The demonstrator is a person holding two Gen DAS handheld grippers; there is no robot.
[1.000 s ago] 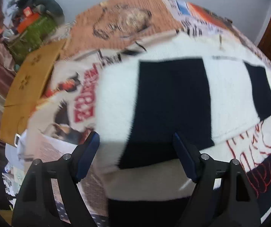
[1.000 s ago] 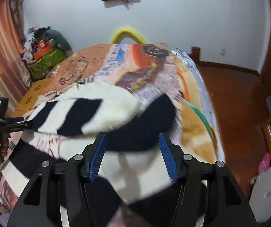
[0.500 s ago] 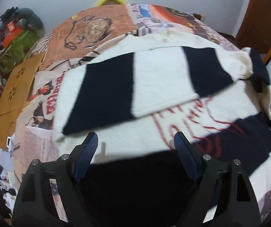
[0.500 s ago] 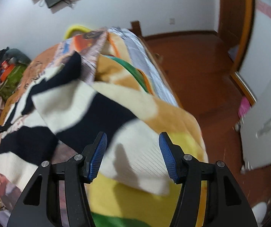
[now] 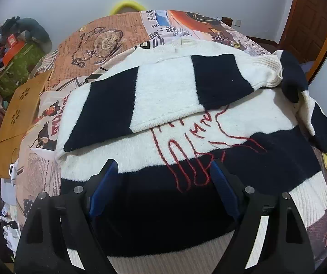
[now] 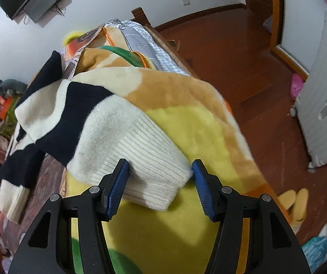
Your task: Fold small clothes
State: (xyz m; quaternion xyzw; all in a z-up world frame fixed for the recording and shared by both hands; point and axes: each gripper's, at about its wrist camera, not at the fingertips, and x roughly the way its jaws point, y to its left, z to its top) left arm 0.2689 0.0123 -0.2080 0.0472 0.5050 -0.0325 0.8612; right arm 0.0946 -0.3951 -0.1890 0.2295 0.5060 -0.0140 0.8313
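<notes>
1. Spread across the bed (image 5: 108, 38), a striped sweater (image 5: 209, 123) in cream and dark navy is seen, with red stitched line work across its chest.
2. One sleeve (image 5: 163, 91) is laid folded across the upper body of the sweater, its cuff pointing to the right in the left wrist view.
3. The left tool (image 5: 164, 180) is held above the near, dark band of the sweater; its blue pads stand wide apart, and nothing is pinched between them.
4. The sweater's body is seen directly ahead of and under the left tool, reaching from between the jaws to the far side of the bed.
5. The right tool (image 6: 160, 179) is set over the ribbed cream cuff (image 6: 154, 166) of the other sleeve, which lies at the right edge of the bed on a plush yellow and tan blanket (image 6: 197, 118).
6. The cuff lies between the right tool's two blue pads; the left pad is at or against the knit, while a small gap shows at the right pad, so whether the cuff is clamped cannot be told.
7. From the cuff, this sleeve runs away to the far left, through a navy band, toward the sweater's body.
8. A wooden floor (image 6: 243, 52) is seen to the right of the bed.
</notes>
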